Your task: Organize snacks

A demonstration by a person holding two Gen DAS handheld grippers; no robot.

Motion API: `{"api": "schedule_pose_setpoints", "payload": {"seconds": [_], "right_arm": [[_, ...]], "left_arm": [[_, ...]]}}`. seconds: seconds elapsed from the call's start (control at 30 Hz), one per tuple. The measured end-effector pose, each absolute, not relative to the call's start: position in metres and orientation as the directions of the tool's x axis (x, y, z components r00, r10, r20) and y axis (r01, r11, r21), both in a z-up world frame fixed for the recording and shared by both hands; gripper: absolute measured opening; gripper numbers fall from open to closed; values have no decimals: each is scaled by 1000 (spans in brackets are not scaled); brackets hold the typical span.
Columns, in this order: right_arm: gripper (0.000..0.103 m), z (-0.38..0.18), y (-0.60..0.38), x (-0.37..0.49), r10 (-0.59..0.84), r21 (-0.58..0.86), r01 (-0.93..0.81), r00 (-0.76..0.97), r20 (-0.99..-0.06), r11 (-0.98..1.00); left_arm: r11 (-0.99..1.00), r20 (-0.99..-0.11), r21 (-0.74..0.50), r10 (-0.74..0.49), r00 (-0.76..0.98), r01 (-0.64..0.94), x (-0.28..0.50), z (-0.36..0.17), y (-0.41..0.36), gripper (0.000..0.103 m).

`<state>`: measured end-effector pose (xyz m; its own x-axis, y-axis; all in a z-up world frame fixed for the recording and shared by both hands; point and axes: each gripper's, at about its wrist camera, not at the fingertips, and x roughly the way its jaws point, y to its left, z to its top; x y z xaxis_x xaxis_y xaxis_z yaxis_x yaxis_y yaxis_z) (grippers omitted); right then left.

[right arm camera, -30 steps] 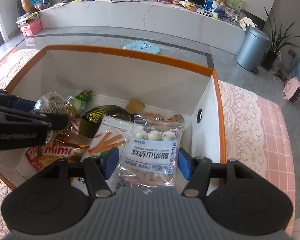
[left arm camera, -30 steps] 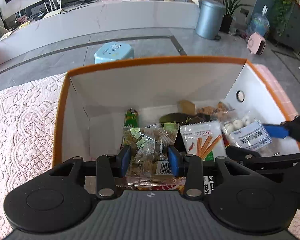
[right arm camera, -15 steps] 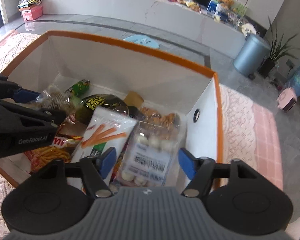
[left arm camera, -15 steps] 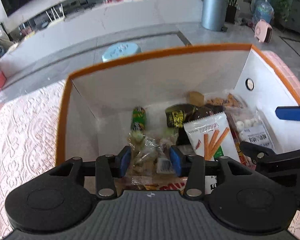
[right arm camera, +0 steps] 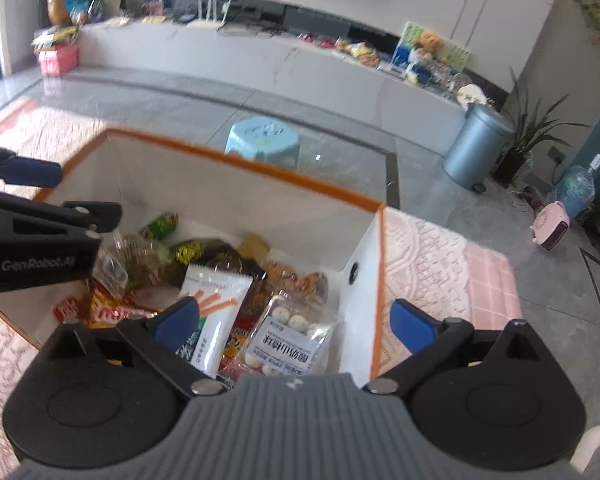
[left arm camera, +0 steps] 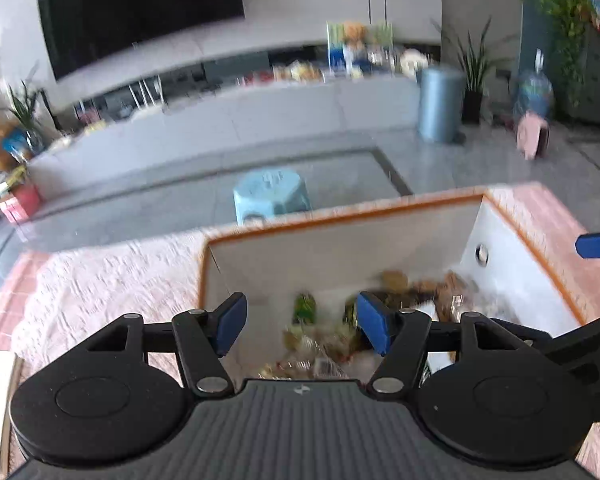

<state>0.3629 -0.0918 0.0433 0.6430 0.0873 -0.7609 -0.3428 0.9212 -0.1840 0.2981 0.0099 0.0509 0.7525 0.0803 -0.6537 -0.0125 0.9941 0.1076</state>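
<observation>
Left gripper (left arm camera: pixel 300 322) and right gripper (right arm camera: pixel 296 320) both hang over the white orange-rimmed storage box (right arm camera: pixel 236 196), jaws just opened wide, nothing between the pads. Clear bag of white candy balls (right arm camera: pixel 286 338) lies in the box's right corner beside the white biscuit-stick packet (right arm camera: pixel 216 300); the crinkly clear snack bag (right arm camera: pixel 130 260) lies at the left.

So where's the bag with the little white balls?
In the right wrist view, the bag of white balls lies in the orange-rimmed box, by its right wall, beside the white stick-snack packet.
</observation>
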Motion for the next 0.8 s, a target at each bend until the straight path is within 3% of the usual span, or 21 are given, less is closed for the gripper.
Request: {"api": "schedule_pose_setpoints", "payload": {"seconds": [0.33, 0.53, 0.8], "right_arm": [[99, 119, -111, 298, 105, -153, -232, 813, -572, 961], [99, 143, -117, 240, 120, -157, -215, 878, -464, 964], [99, 149, -122, 172, 126, -71, -164, 918, -376, 984]], "left_arm": [[989, -447, 129, 121, 886, -70, 229, 102, 13, 82], [993, -375, 82, 112, 920, -88, 191, 120, 21, 87], [984, -314, 108, 168, 935, -141, 152, 119, 26, 91]]}}
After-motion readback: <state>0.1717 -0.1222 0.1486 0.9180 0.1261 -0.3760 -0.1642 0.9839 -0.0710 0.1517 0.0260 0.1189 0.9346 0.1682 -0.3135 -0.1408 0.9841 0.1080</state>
